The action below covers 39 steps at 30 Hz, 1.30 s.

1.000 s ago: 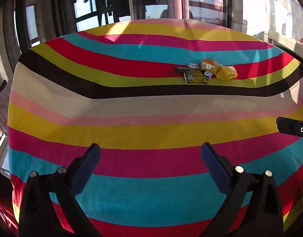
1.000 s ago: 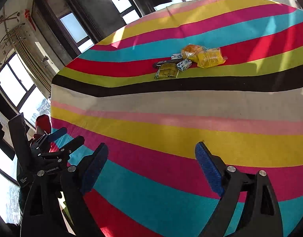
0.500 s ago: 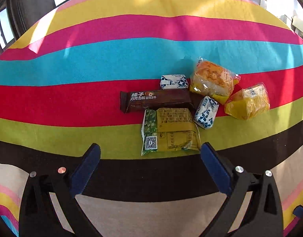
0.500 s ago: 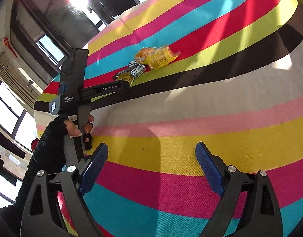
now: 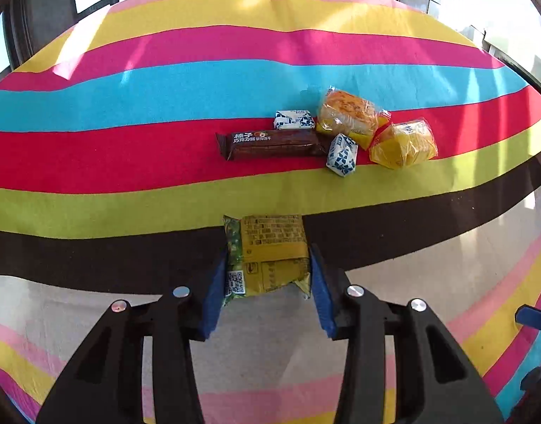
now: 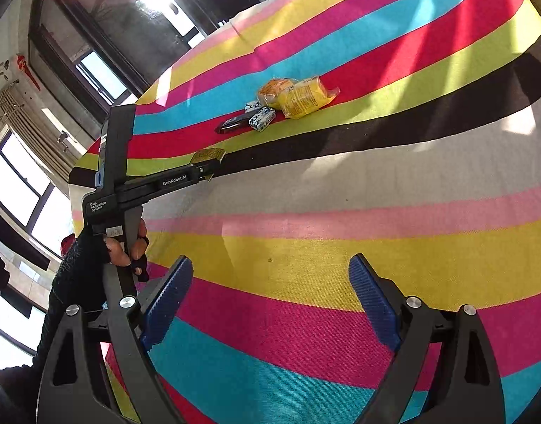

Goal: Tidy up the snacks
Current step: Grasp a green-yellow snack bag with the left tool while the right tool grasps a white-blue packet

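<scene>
My left gripper (image 5: 267,275) is shut on a yellow-green snack packet (image 5: 267,251), held over the black stripe of the striped tablecloth (image 5: 129,162). Farther back on the red stripe lie a brown chocolate bar (image 5: 274,144), two small blue-white packets (image 5: 293,120) (image 5: 342,154), an orange bread pack (image 5: 348,115) and a yellow cake pack (image 5: 403,145). In the right wrist view the left gripper (image 6: 208,169) holds the packet (image 6: 207,155) short of the pile (image 6: 291,100). My right gripper (image 6: 270,300) is open and empty, low over the yellow and pink stripes.
The tablecloth (image 6: 376,183) covers the whole table; its far edge borders dark window frames (image 6: 104,74). A gloved hand (image 6: 94,254) holds the left gripper's handle at the left. The tip of the right gripper (image 5: 531,316) shows at the right edge of the left wrist view.
My left gripper has shut on the yellow-green packet and drawn it back from the pile, off the green stripe onto the black one. The right gripper has stayed open.
</scene>
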Tool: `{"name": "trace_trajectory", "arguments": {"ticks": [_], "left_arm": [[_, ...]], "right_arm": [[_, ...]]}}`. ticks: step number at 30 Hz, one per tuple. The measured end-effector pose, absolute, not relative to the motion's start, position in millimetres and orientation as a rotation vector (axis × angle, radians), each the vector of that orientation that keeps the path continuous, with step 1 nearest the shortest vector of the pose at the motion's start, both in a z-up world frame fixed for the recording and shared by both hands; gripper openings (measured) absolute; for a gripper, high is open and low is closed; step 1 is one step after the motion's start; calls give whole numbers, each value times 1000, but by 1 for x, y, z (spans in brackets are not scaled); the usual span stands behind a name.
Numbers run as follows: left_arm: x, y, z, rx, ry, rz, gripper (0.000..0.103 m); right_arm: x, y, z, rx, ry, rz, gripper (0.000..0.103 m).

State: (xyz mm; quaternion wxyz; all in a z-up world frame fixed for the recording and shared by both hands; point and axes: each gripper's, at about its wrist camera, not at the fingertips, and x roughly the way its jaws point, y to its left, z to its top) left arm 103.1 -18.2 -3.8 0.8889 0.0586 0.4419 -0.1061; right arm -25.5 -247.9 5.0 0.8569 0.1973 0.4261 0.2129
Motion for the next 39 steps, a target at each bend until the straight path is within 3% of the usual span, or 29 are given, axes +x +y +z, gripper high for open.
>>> {"name": "trace_trajectory", "arguments": {"ticks": [5,10,18,28,29,32,35,36,39], "left_arm": [[42,26,-5,104,913,-217,44],[32,31,-6,78,899,-175,47],[27,34,0,92,904,-170,52],[28,34,0,97,908,-181,59],[28,34,0,98,908,-180,59],[29,34,0,98,910,-178,61],[31,33,-1,98,917,-183,71],[33,33,-2,102,923,-172,79],[34,36,-2,86,926,-172,82]], "right_arm": [[6,-217,15,220,887,547,87],[75,-191,14,132,889,638,87],[166,-155,7,-58,919,599,68],[199,-146,3,-266,902,659,67],[198,-144,2,-285,903,666,66],[190,-140,4,-305,875,703,35],[169,-142,10,-266,850,721,35],[158,-143,15,-251,836,730,35],[120,-149,31,-232,785,719,35]]}}
